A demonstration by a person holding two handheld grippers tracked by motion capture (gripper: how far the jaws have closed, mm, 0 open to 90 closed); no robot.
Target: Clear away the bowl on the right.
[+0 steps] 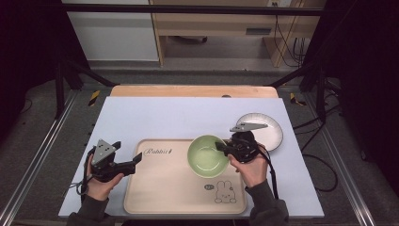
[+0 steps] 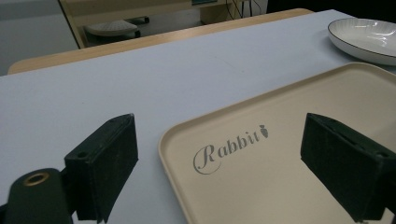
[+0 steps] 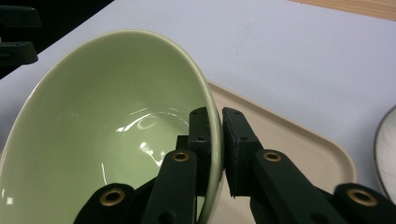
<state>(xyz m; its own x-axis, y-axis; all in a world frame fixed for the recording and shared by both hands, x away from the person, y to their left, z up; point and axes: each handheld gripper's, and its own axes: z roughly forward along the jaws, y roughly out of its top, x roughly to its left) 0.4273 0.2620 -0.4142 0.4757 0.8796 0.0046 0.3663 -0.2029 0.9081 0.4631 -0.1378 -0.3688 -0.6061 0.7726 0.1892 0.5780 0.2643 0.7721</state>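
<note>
High view count: one green bowl [image 1: 208, 156], one white plate [image 1: 269, 130], one beige tray [image 1: 160, 188], two grippers, all on one bench [image 1: 155, 115] under a pale sheet. Bowl over the tray's 1 o'clock corner, plate off the tray at 2 o'clock. Plate partly hidden behind the right gripper [image 1: 221, 147]; bowl base out of sight, so contact with the tray hard to judge. Right gripper view: fingers [image 3: 237, 140] pinched on the bowl's rim at its 3 o'clock side, one inside, one outside. Left gripper [image 1: 137, 160] at the tray's 9 o'clock edge; left gripper view: fingers [image 2: 107, 158] wide apart, holding nothing, straddling the tray's corner with the "Rabbit" lettering.
</note>
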